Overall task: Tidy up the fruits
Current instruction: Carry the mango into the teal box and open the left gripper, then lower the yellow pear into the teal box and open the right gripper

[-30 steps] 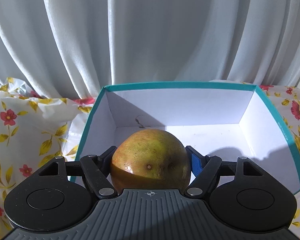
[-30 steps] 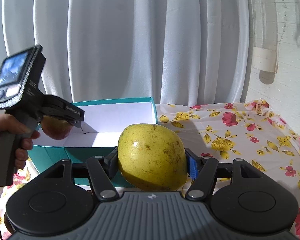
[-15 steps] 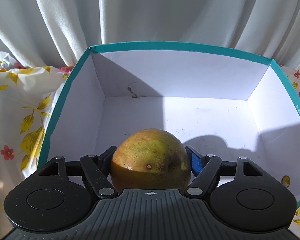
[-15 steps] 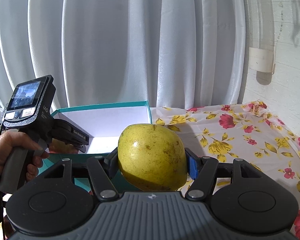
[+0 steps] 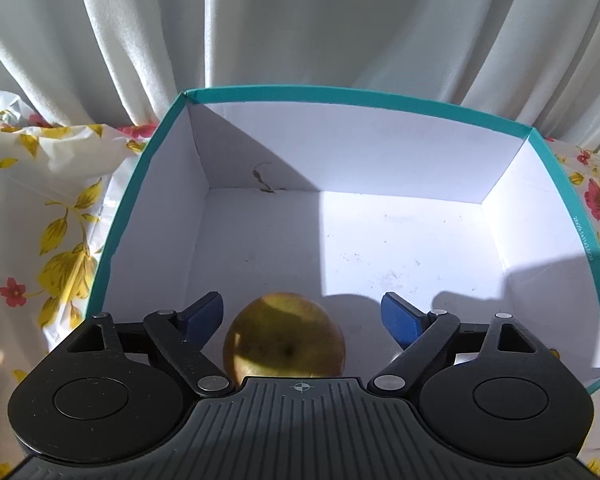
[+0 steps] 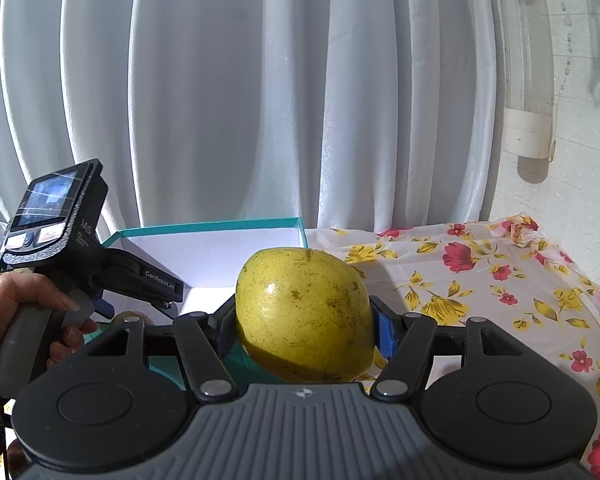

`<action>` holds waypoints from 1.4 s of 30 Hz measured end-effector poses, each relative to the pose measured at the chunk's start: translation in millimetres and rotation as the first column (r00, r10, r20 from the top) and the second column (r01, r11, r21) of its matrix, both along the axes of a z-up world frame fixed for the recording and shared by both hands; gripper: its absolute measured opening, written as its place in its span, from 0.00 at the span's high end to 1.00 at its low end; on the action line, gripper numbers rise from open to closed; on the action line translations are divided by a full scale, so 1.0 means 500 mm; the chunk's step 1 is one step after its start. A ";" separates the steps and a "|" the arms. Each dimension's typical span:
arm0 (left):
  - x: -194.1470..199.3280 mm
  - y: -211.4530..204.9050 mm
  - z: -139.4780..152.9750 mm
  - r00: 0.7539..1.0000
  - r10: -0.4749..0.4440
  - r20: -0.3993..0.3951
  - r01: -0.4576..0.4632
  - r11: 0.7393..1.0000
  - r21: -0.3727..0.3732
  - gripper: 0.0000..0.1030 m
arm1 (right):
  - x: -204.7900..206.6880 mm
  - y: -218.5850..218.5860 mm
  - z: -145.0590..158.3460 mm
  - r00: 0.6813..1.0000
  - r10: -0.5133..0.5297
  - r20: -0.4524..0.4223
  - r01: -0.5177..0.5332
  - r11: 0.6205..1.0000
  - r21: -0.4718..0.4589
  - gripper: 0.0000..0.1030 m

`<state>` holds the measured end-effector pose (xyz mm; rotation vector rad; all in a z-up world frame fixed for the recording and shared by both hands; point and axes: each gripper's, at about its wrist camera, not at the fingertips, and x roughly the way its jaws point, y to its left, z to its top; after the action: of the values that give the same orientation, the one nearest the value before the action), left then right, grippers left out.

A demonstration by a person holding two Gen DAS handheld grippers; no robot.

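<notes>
Box (image 5: 148,216): apple (image 5: 284,336) inside | left claw (image 5: 302,316) spread | right claw (image 6: 304,320) pinching mango (image 6: 304,316)

The box (image 5: 440,240) lies bare from its middle to the far and right walls. A fruit (image 5: 284,336) sits at its near edge, between the spread fingers of the left gripper (image 5: 302,312). A curtain (image 5: 300,28) hangs close behind the box.

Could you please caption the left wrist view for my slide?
Open left gripper above a blurred yellow-green fruit inside the teal-rimmed white box.
</notes>
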<state>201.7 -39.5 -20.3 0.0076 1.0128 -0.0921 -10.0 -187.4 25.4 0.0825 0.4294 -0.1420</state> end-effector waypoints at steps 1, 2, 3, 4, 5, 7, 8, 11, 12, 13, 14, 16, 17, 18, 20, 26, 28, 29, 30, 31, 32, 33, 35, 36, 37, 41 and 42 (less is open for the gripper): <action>-0.010 0.002 0.011 1.000 -0.003 0.021 0.004 1.000 -0.010 0.08 | 0.000 -0.001 0.003 1.000 -0.001 0.005 0.001 1.000 -0.003 0.37; -0.026 0.005 0.027 0.999 -0.009 0.048 0.010 1.000 -0.026 0.06 | 0.000 -0.001 0.005 1.000 -0.002 0.007 0.002 1.000 -0.006 0.37; -0.044 0.009 0.043 0.997 -0.011 0.075 0.014 0.999 -0.041 0.05 | 0.001 -0.001 0.007 1.000 0.000 0.011 0.000 1.000 -0.009 0.37; -0.065 0.014 0.063 0.994 -0.010 0.107 0.016 0.998 -0.058 0.03 | 0.002 -0.001 0.008 1.000 0.001 0.014 -0.001 1.000 -0.012 0.37; -0.087 0.020 0.081 0.990 -0.007 0.139 0.017 0.997 -0.072 0.01 | 0.004 0.000 0.009 1.000 0.002 0.015 -0.001 1.000 -0.016 0.37; -0.133 0.035 0.111 0.981 -0.002 0.196 0.021 0.995 -0.094 0.00 | 0.008 0.004 0.011 1.000 0.009 0.018 -0.008 1.000 -0.024 0.37; -0.152 0.042 0.119 0.978 0.000 0.211 0.021 0.995 -0.099 0.00 | 0.010 0.007 0.012 1.000 0.011 0.020 -0.011 1.000 -0.027 0.37; -0.204 0.065 0.129 0.972 0.022 0.233 0.001 0.995 -0.099 0.00 | 0.021 0.011 0.011 1.000 0.022 0.020 -0.021 0.999 -0.032 0.37; -0.215 0.072 0.129 0.971 0.032 0.238 -0.009 0.995 -0.097 0.00 | 0.025 0.014 0.011 0.999 0.026 0.018 -0.026 0.999 -0.034 0.37; -0.227 0.082 0.130 0.970 0.047 0.238 -0.024 0.995 -0.096 0.00 | 0.027 0.016 0.010 0.999 0.030 0.017 -0.030 0.999 -0.035 0.37; -0.235 0.087 0.129 0.970 0.060 0.235 -0.039 0.995 -0.095 0.00 | 0.031 0.019 0.010 0.999 0.036 0.016 -0.035 0.999 -0.035 0.37; -0.243 0.098 0.121 0.972 0.080 0.223 -0.061 0.994 -0.089 0.00 | 0.040 0.026 0.009 0.999 0.050 0.015 -0.049 0.998 -0.039 0.37; -0.247 0.102 0.117 0.972 0.084 0.221 -0.067 0.994 -0.082 0.00 | 0.046 0.030 0.008 0.998 0.057 0.013 -0.057 0.997 -0.042 0.37; -0.253 0.106 0.115 0.971 0.089 0.222 -0.075 0.995 -0.072 0.00 | 0.051 0.034 0.006 0.998 0.065 0.011 -0.065 0.997 -0.045 0.37; -0.267 0.112 0.113 0.967 0.094 0.235 -0.088 0.996 -0.035 0.00 | 0.067 0.044 0.002 0.997 0.082 0.006 -0.082 0.995 -0.053 0.37; -0.296 0.142 0.108 0.957 0.116 0.265 -0.125 0.992 0.018 0.00 | 0.130 0.081 -0.016 0.993 0.117 -0.010 -0.118 0.988 -0.103 0.37; -0.300 0.156 0.108 0.956 0.130 0.262 -0.135 0.991 0.001 0.00 | 0.152 0.089 -0.026 0.992 0.127 -0.021 -0.129 0.985 -0.113 0.37; -0.303 0.162 0.106 0.956 0.136 0.259 -0.139 0.990 -0.006 0.00 | 0.163 0.092 -0.032 0.992 0.126 -0.027 -0.129 0.985 -0.118 0.37; -0.304 0.167 0.106 0.956 0.141 0.256 -0.143 0.990 -0.012 0.00 | 0.174 0.095 -0.038 0.991 0.126 -0.035 -0.130 0.984 -0.125 0.37; -0.306 0.171 0.105 0.956 0.146 0.255 -0.147 0.989 -0.016 0.00 | 0.184 0.097 -0.045 0.991 0.128 -0.044 -0.133 0.983 -0.130 0.37; -0.306 0.175 0.104 0.955 0.149 0.255 -0.150 0.989 -0.016 0.00 | 0.193 0.099 -0.050 0.991 0.126 -0.054 -0.132 0.983 -0.131 0.37; -0.305 0.177 0.102 0.956 0.151 0.253 -0.152 0.988 -0.013 0.00 | 0.201 0.100 -0.055 0.990 0.125 -0.066 -0.133 0.982 -0.132 0.37; -0.305 0.182 0.100 0.955 0.159 0.250 -0.162 0.987 -0.008 0.00 | 0.218 0.102 -0.069 0.988 0.129 -0.085 -0.139 0.981 -0.133 0.37; -0.305 0.184 0.098 0.955 0.162 0.249 -0.165 0.986 -0.006 0.00 | 0.226 0.105 -0.077 0.986 0.129 -0.102 -0.142 0.980 -0.138 0.37; -0.305 0.187 0.097 0.954 0.167 0.247 -0.172 0.985 -0.005 0.00 | 0.234 0.106 -0.085 0.984 0.132 -0.118 -0.148 0.979 -0.138 0.37; -0.303 0.197 0.089 0.953 0.186 0.239 -0.192 0.981 0.001 0.00 | 0.254 0.102 -0.108 0.977 0.130 -0.169 -0.147 0.985 -0.095 0.37; -0.302 0.200 0.086 0.954 0.190 0.233 -0.196 0.981 0.003 0.00 | 0.256 0.099 -0.111 0.976 0.127 -0.177 -0.143 0.986 -0.084 0.37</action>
<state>50.9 60.4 22.6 -0.0556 0.7762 0.1000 118.2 -137.8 -30.0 -0.0543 0.5972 -0.0352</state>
